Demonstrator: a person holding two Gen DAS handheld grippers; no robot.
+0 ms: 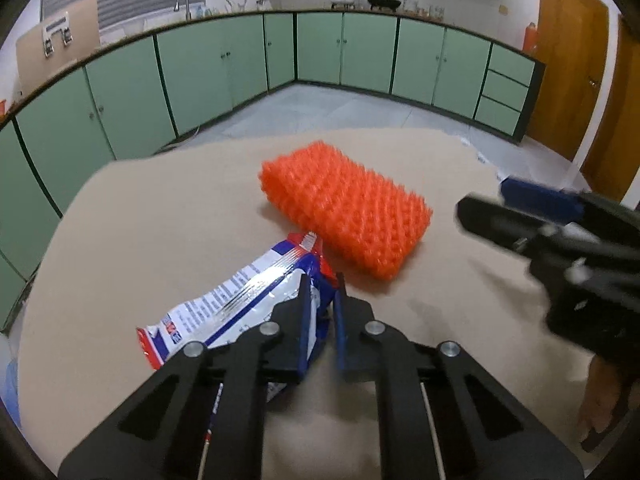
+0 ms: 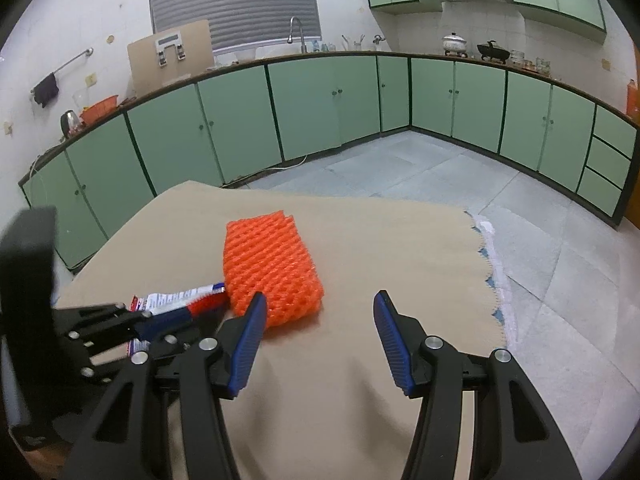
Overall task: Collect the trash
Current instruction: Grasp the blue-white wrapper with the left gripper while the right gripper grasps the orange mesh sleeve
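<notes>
On the tan cloth-covered table (image 1: 160,208) in front of you, your left gripper (image 1: 322,284) is clamping down on a crinkled snack wrapper (image 1: 240,292), white and silver with blue and red printing. Its blue-padded fingers (image 1: 306,320) are pinching the wrapper's right-hand end, with the foil bunching up between them, while the rest of the wrapper is trailing off to the left and lying on the cloth. From the right wrist view you are seeing the same grip from the side: the left gripper (image 2: 192,312) is biting the wrapper (image 2: 176,300) just beside the near left corner of the orange foam fruit net (image 2: 268,268).

That net (image 1: 344,216) is lying flat on the cloth near the middle of the table, just beyond the wrapper's far end; whether the two are touching cannot be told.

Your right gripper (image 2: 320,312) is hanging over the cloth with its jaws standing apart and nothing between them; its left finger (image 2: 250,340) is overlapping the net's near edge in that view. In the left wrist view the right gripper (image 1: 486,208) is appearing blurred at the right edge.

Behind the table, green cabinets (image 2: 320,100) are lining the kitchen walls.
</notes>
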